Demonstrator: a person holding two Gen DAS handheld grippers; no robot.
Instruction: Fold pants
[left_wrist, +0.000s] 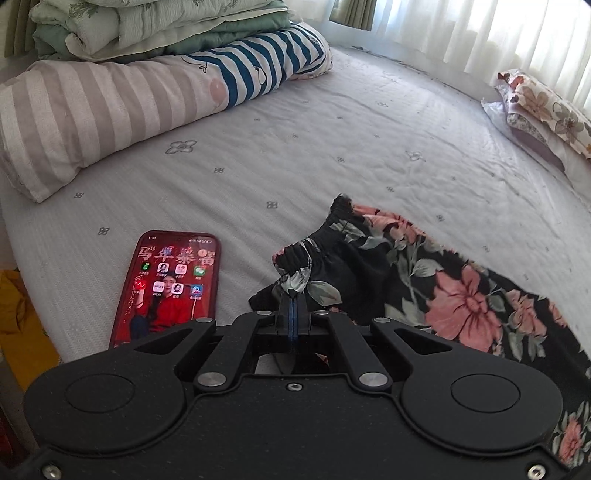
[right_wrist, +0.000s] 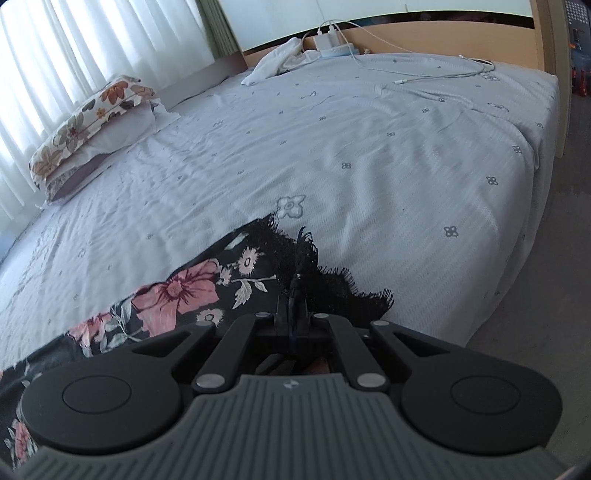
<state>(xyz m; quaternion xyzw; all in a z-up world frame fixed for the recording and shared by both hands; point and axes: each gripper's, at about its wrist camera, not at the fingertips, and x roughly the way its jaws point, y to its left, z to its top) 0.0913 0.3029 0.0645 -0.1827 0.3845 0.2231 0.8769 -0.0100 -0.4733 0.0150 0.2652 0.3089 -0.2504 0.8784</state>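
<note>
Left wrist view is looking across a bed (left_wrist: 332, 147) covered in a pale grey sheet with small flower prints. Going left to right: a striped pillow (left_wrist: 92, 122) is lying at the far left under a stack of folded quilts (left_wrist: 155, 26), a red phone (left_wrist: 170, 288) is lying screen up on the sheet just beside the pants (left_wrist: 424, 288), and a floral pillow (left_wrist: 546, 107) is sitting at the far right below white curtains (left_wrist: 461, 29). The left gripper (left_wrist: 292, 295) is pinching the gathered black waistband of the floral pants, its jaws closed tight on the cloth.

Right wrist view is showing the same curtains at left, then the floral pillow, a white cloth (right_wrist: 277, 61) and a charger with its cable (right_wrist: 424, 74) near the wooden headboard (right_wrist: 443, 37). The right gripper (right_wrist: 293, 291) is clamping the fringed black hem of the pants, which are spreading over the near edge of the bed.
</note>
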